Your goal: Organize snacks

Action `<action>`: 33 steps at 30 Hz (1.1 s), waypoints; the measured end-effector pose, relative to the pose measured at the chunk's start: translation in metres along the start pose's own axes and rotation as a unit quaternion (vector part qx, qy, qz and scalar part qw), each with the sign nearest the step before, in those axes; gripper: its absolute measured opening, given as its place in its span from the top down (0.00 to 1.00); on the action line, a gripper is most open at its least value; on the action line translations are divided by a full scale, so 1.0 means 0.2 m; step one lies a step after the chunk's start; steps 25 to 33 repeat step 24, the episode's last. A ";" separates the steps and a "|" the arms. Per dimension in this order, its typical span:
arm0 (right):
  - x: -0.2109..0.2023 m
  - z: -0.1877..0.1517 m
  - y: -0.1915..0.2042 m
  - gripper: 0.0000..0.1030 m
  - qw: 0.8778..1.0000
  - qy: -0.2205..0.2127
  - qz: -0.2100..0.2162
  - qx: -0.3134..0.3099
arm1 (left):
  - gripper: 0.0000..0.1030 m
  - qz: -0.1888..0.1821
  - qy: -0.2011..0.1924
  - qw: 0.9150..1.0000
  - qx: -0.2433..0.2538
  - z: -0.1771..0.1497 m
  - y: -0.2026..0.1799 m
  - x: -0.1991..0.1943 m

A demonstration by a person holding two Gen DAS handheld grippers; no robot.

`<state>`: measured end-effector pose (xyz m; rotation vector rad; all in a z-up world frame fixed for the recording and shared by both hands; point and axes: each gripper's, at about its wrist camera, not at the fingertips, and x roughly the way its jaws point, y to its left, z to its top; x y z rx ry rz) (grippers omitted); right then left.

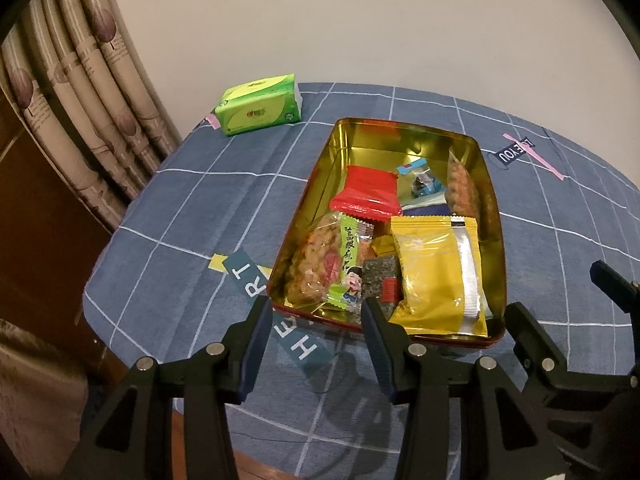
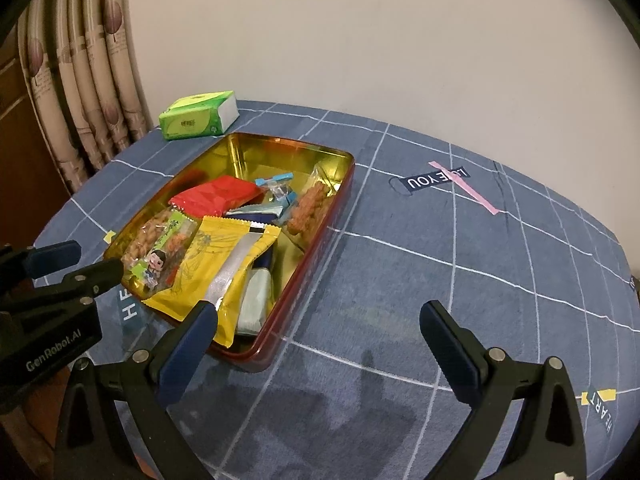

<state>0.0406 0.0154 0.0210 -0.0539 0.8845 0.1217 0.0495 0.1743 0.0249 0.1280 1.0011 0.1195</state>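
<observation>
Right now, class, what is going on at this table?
A person holds a pair of tongs in each hand above a table with a blue checked cloth. The left tongs and right tongs are both open and empty. An open gold tin already holds the snack packets, a yellow packet lying on top. A green tissue pack sits apart.

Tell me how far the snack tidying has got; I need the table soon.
Mostly done, it seems. The tin already holds the red packet, yellow packet, peanut brittle bag and smaller sweets. Nothing is in hand: the left gripper and right gripper hover open and empty near the tin. No loose snacks show on the tablecloth; only the green tissue pack sits outside. No lid is visible.
</observation>
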 end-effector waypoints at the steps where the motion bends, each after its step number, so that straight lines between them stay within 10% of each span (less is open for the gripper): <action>1: 0.00 0.00 0.00 0.03 1.000 0.001 0.001 0.000 | 0.54 0.000 0.001 1.000 0.000 0.00 0.00 0.00; 33: 0.01 -0.02 0.01 0.03 1.000 0.007 0.005 0.003 | 0.54 -0.003 0.010 1.000 -0.002 0.00 0.00 0.02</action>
